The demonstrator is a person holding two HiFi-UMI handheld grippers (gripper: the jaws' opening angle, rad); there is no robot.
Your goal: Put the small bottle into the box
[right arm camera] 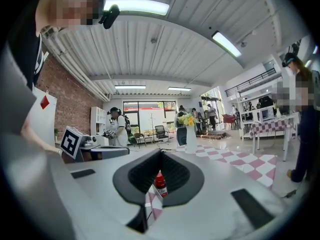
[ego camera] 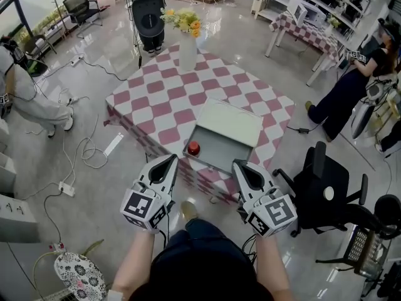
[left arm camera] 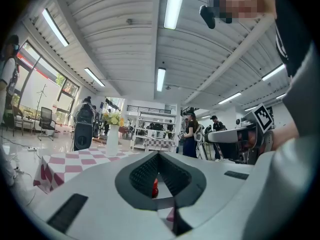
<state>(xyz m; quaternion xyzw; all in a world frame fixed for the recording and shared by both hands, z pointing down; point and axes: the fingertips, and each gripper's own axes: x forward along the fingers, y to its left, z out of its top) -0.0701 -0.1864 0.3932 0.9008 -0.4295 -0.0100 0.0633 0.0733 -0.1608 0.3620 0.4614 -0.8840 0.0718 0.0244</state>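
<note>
Left gripper (ego camera: 171, 158) and right gripper (ego camera: 239, 164) are white, black-padded.

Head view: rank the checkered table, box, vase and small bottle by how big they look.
1. checkered table
2. box
3. vase, though it stands farther from the camera, so it may look smaller than it is
4. small bottle, clearly the smallest

Bright ceiling strip lights (left arm camera: 174, 4) glare on the glossy floor (ego camera: 106, 212); gripper views bulge toward dark corners.
</note>
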